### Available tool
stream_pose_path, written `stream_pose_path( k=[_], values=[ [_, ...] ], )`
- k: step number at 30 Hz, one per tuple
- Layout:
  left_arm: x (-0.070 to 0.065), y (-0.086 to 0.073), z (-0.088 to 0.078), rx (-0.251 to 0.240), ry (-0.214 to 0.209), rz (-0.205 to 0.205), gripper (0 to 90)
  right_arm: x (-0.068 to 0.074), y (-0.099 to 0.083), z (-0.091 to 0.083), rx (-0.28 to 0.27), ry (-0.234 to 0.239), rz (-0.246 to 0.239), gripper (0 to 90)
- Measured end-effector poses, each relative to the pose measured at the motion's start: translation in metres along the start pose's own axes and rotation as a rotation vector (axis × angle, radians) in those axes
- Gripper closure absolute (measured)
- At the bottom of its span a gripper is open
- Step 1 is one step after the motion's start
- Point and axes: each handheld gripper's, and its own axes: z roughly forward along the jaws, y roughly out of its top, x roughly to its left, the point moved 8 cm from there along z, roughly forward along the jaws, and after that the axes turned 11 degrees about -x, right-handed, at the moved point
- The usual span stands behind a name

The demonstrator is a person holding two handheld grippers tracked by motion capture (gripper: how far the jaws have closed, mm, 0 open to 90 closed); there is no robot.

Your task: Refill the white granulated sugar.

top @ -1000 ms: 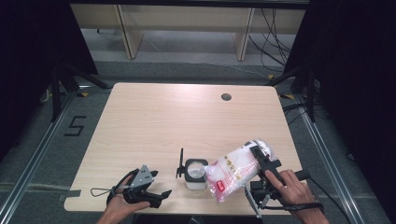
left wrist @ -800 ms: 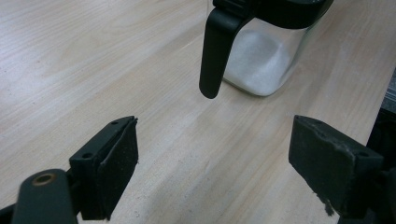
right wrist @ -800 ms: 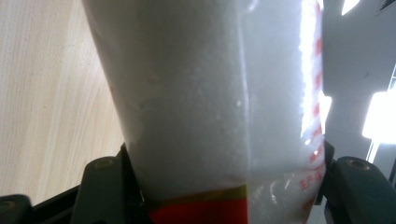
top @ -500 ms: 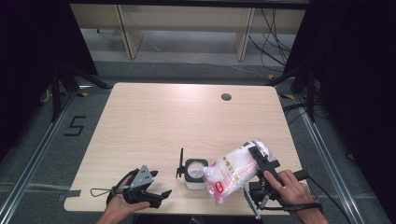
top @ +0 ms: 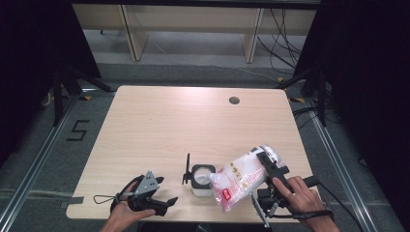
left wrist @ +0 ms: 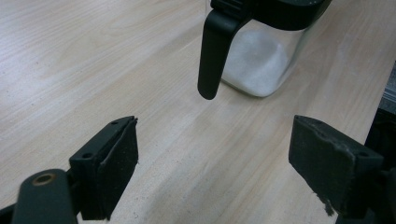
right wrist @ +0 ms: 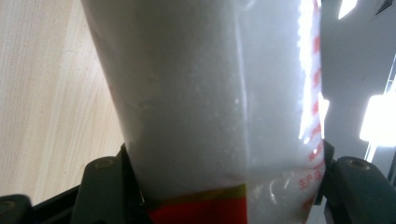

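Note:
A clear bag of white powder [top: 239, 176] with red print lies tilted, its lower end over a small glass jar [top: 202, 180] near the table's front edge. My right gripper [top: 264, 166] is shut on the bag's upper part. In the right gripper view the bag [right wrist: 201, 102] stands between both jaws. The jar [left wrist: 261, 60] holds some white powder, and its black lid flap [left wrist: 212, 51] hangs open at the side. My left gripper [top: 167, 204] rests at the front left, pointing at the jar. It is open [left wrist: 224, 168] with nothing between its pads.
The wooden table [top: 159, 121] has a round cable hole [top: 234, 100] at the back right. Wooden shelving [top: 193, 24] and loose cables stand behind the table. A floor mark "5" [top: 79, 130] lies to the left.

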Motion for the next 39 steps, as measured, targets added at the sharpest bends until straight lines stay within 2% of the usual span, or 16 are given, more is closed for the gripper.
stream_pose_path(
  k=[2, 3, 4, 6, 8, 13, 16, 18, 20, 24, 25, 27, 29, 34, 35, 39],
  values=[
    [0.0029, -0.0022, -0.0026, 0.039, 0.002, 0.030, 15.4, -0.0011, 0.0004, 0.0014, -0.016, -0.003, -0.022, 39.1],
    [0.0010, -0.0017, -0.0017, 0.025, -0.002, 0.015, 15.4, 0.0036, -0.0016, 0.0004, -0.004, -0.010, 0.029, 39.1],
    [0.0019, -0.0018, -0.0020, 0.030, -0.002, 0.023, 15.4, 0.0037, -0.0010, 0.0009, -0.006, -0.006, 0.036, 39.1],
    [0.0022, -0.0011, -0.0014, 0.021, 0.006, 0.020, 15.4, -0.0004, -0.0001, 0.0029, -0.027, -0.007, -0.026, 39.1],
    [0.0028, -0.0024, -0.0027, 0.041, 0.000, 0.033, 15.4, 0.0071, -0.0038, -0.0005, 0.017, 0.000, 0.047, 39.1],
    [0.0015, -0.0008, -0.0010, 0.011, 0.002, 0.015, 15.4, 0.0023, -0.0035, 0.0009, -0.012, -0.015, 0.017, 39.1],
    [0.0028, -0.0012, -0.0012, 0.017, 0.006, 0.019, 15.4, 0.0035, -0.0040, 0.0003, -0.001, -0.018, 0.044, 39.1],
    [0.0027, -0.0024, -0.0028, 0.041, 0.001, 0.036, 15.4, -0.0017, -0.0014, 0.0008, -0.007, 0.000, -0.039, 39.1],
    [0.0018, -0.0016, -0.0011, 0.023, 0.002, 0.019, 15.4, 0.0024, -0.0015, -0.0002, 0.011, -0.009, -0.002, 39.1],
    [0.0015, -0.0014, -0.0007, 0.014, 0.000, 0.013, 15.4, 0.0007, 0.0021, -0.0002, 0.017, 0.002, -0.045, 39.1],
    [0.0028, -0.0014, -0.0012, 0.019, 0.000, 0.022, 15.4, 0.0043, 0.0013, 0.0008, 0.012, 0.006, -0.006, 39.1],
    [0.0020, -0.0012, -0.0011, 0.018, 0.003, 0.009, 15.4, 0.0032, 0.0007, 0.0004, 0.019, 0.008, -0.028, 39.1],
    [0.0040, -0.0018, -0.0020, 0.029, -0.011, 0.053, 15.4, 0.0066, -0.0018, -0.0005, 0.037, 0.006, -0.002, 39.1],
    [0.0010, -0.0016, -0.0007, 0.018, 0.000, 0.011, 15.5, 0.0013, 0.0001, 0.0022, -0.008, -0.017, -0.049, 39.1],
    [0.0033, -0.0027, -0.0013, 0.027, 0.002, 0.030, 15.4, 0.0069, -0.0017, 0.0004, 0.015, -0.012, 0.004, 39.1],
    [0.0044, -0.0021, -0.0006, 0.017, 0.007, 0.015, 15.4, 0.0009, -0.0008, 0.0005, 0.006, 0.004, -0.050, 39.1]
  ],
)
